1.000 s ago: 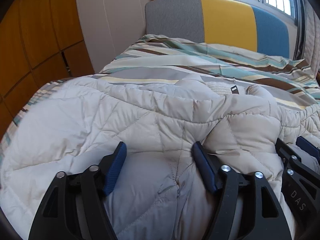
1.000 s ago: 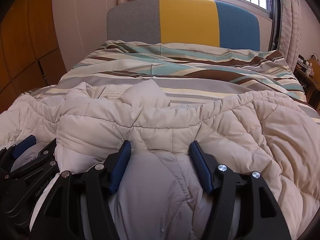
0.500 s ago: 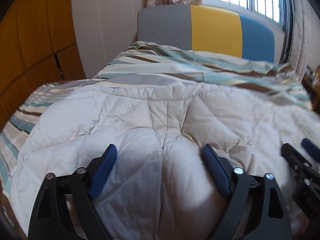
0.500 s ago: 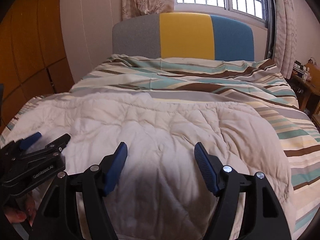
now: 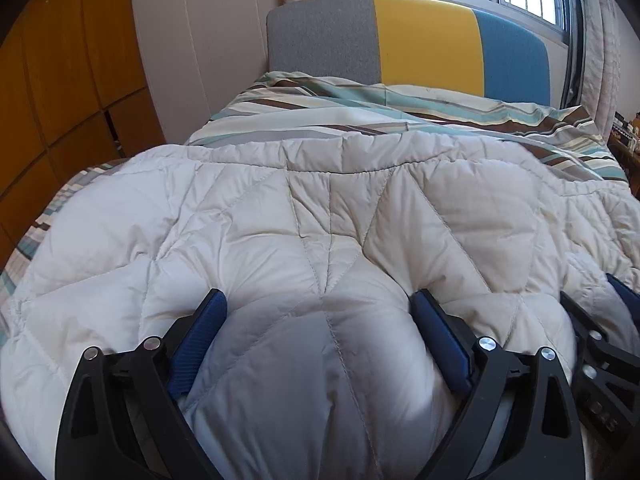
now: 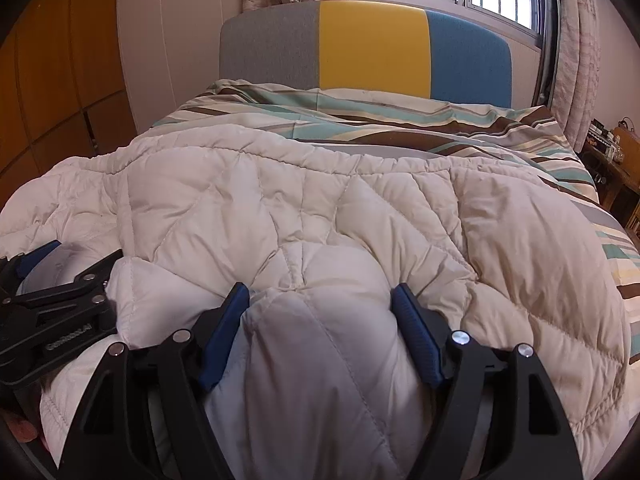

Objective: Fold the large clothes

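Observation:
A large cream quilted down jacket (image 5: 320, 208) lies spread across the near half of the bed; it also fills the right wrist view (image 6: 320, 200). My left gripper (image 5: 318, 308) has its blue-padded jaws wide apart with a puffy fold of the jacket bulging between them. My right gripper (image 6: 320, 300) stands the same way, jaws apart around a bulge of the jacket. The right gripper shows at the right edge of the left wrist view (image 5: 600, 340), the left gripper at the left edge of the right wrist view (image 6: 52, 304). The two are side by side at the jacket's near edge.
The bed carries a striped teal, brown and cream duvet (image 6: 400, 120) and a grey, yellow and blue headboard (image 6: 372, 48). A wooden wardrobe (image 5: 60, 100) stands to the left. A window with curtains is behind, and a cluttered side table (image 6: 612, 152) at the right.
The jacket's collar and lining, visible a second ago, are now covered by a folded-over smooth quilted surface. Both grippers pressed forward into the fold and stayed open.

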Available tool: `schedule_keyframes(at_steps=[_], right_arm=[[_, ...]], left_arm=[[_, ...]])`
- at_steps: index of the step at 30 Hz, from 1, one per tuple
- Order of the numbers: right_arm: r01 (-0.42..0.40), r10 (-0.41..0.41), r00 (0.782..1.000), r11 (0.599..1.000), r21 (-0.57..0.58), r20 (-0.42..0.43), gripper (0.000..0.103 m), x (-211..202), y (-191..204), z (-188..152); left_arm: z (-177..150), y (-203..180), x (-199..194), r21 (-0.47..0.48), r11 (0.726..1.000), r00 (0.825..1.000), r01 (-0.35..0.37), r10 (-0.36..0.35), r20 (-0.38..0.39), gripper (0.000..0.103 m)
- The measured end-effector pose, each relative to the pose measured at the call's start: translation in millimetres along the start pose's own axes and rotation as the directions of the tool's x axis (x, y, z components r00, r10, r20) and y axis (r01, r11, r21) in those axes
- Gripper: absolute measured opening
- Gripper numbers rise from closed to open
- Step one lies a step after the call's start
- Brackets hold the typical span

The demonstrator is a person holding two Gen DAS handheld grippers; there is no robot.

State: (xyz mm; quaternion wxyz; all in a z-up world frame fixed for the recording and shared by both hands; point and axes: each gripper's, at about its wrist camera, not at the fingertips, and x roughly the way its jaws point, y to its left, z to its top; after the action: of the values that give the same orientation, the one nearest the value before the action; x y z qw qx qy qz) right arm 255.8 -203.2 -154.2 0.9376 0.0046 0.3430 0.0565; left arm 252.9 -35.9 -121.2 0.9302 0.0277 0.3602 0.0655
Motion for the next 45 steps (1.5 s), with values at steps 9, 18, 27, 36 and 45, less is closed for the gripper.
schedule_keyframes(at_steps=[9, 18, 27, 36, 45], right_arm=[[0.002, -0.002, 1.0, 1.0, 0.001, 0.014, 0.075, -3, 1, 1], [0.011, -0.011, 0.999, 1.0, 0.004, 0.041, 0.078, -24, 2, -3], [0.017, -0.017, 0.999, 1.0, 0.012, 0.043, 0.08, -64, 7, -17], [0.017, -0.017, 0.999, 1.0, 0.014, 0.043, 0.081, -94, 11, -40], [0.022, -0.022, 0.999, 1.0, -0.005, 0.03, 0.081, -109, 13, -57]], left_arm=[[-22, 48, -62, -0.047, 0.999, 0.998, -0.016, 0.019, 0.064, 0.095], [-61, 125, -113, -0.216, 0.973, 0.987, -0.076, 0.104, 0.12, 0.095], [-107, 169, -125, -0.386, 0.92, 0.994, -0.062, 0.09, 0.056, 0.095], [-123, 147, -127, -0.403, 0.9, 0.986, 0.165, -0.153, 0.063, 0.095], [-107, 154, -106, -0.554, 0.812, 0.983, 0.183, -0.17, 0.075, 0.095]])
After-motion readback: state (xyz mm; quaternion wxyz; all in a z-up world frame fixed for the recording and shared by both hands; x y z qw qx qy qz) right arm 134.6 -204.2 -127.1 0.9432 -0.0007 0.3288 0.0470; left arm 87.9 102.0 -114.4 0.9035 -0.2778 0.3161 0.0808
